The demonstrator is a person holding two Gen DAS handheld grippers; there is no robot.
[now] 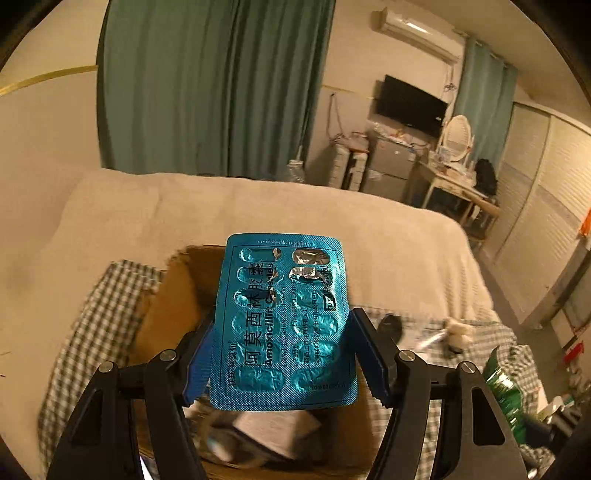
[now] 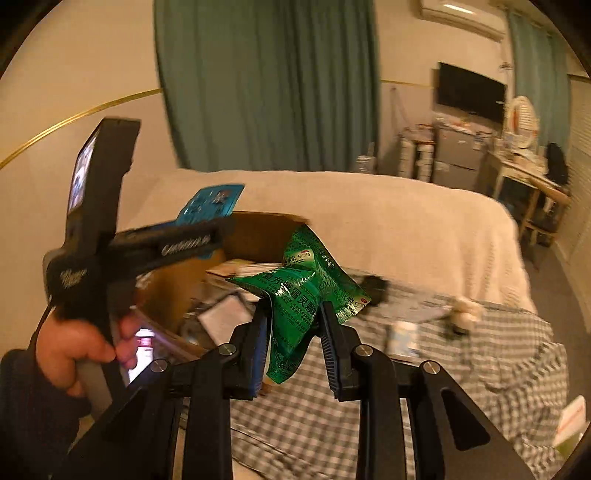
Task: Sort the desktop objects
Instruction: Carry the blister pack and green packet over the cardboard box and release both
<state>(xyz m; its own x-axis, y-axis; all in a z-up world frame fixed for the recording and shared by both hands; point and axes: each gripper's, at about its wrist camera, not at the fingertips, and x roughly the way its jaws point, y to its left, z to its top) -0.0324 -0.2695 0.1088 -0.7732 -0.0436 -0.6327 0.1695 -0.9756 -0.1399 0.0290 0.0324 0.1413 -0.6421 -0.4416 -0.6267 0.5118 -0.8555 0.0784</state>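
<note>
Blister pack (image 1: 282, 325) pinched edgewise by left gripper (image 1: 282, 354) over box (image 1: 162, 314); right gripper (image 2: 293, 332) clamps green sachet (image 2: 299, 295); thin grip, pack may slip sideways.

Green curtain (image 1: 221, 85), wall television (image 1: 412, 105), air conditioner (image 1: 417, 31), cream bedspread (image 1: 258, 210)

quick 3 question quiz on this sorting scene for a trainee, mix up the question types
1. True or false: the left tool holds the blue blister pack above the cardboard box.
2. Multiple choice: the right tool grips a) a white card b) a green sachet c) nothing.
3. Fill in: the cloth under the box is ____ patterned.

Key:
1. True; the box sits open below the pack.
2. b; the sachet is crumpled between the fingers.
3. Checked; the checked cloth covers the surface.
</note>
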